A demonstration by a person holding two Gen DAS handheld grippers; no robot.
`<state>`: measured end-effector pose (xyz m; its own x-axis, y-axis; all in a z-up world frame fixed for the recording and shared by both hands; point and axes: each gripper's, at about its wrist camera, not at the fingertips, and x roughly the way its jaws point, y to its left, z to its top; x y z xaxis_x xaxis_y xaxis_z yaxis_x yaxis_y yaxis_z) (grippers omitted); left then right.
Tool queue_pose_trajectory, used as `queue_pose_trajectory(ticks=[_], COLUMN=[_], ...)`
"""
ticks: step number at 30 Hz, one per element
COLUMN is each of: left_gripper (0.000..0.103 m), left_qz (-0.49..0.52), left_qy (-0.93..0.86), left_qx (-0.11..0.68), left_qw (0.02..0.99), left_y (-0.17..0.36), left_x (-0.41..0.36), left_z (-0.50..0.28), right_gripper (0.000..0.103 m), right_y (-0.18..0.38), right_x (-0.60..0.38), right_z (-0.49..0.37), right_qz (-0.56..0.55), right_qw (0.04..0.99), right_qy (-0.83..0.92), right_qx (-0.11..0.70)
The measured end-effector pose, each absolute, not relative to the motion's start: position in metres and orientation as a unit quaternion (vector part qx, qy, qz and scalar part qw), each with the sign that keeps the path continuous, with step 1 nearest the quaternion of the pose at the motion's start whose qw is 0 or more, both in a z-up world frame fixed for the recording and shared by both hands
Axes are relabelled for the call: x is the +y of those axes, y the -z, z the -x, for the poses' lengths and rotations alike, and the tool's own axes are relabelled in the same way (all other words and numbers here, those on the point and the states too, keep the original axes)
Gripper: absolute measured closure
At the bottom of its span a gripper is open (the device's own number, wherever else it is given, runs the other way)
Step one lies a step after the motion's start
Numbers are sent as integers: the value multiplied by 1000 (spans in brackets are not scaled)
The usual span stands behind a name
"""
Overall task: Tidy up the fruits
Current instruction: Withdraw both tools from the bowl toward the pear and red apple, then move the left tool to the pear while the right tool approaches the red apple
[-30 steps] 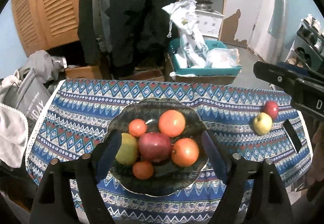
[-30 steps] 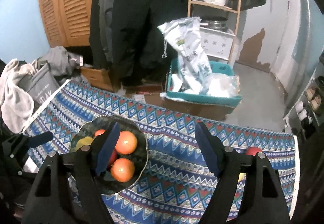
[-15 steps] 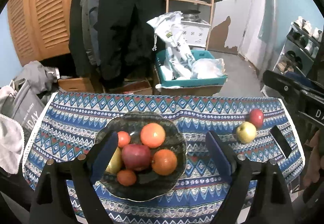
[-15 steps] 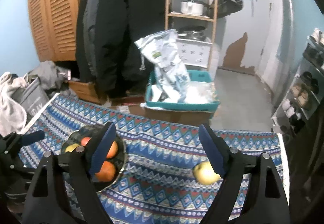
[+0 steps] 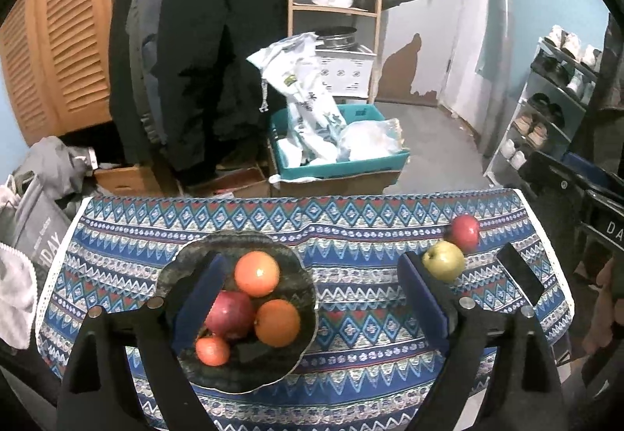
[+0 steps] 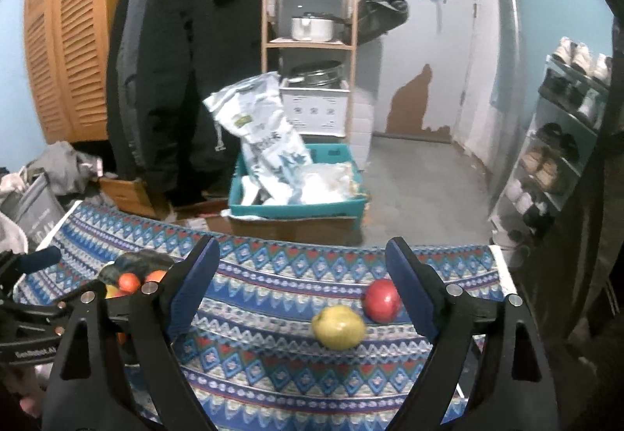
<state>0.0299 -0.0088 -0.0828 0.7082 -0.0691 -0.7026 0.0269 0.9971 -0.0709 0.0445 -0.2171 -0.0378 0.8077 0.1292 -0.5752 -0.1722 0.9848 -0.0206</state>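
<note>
A: Where were the loose fruits?

B: Green apple [image 6: 338, 326] and red apple [image 6: 383, 300] touching, near the surface's [image 6: 273, 353] right edge; bowl [image 5: 300, 298] well apart, already heaped.

A: Tools?

B: Right tool [image 6: 302, 292] empty, jaws opening; left tool [image 5: 308, 298] released, empty.

A: Risk?

B: Nudging one apple could have rolled the other off.

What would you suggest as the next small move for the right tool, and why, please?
Probably ease the right tool, its jaws opening and empty, down toward the green apple, which lies on the cloth beside the red apple, outside the bowl.
</note>
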Motion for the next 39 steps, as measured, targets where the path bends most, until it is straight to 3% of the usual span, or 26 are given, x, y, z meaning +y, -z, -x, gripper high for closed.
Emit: queue_pose_trajectory(ticks=[39], left_gripper=[12], left_qz=[-30], left_qy=[107], left_qx=[445], left_qw=[888], left_y=[129], left_x=[-130], left_z=[-79], right_gripper=[16], right_y=[105], right_x=[-340], right_z=[-57], right_qz=[-5], right_qw=[923], right_qy=[19], right_qx=[384])
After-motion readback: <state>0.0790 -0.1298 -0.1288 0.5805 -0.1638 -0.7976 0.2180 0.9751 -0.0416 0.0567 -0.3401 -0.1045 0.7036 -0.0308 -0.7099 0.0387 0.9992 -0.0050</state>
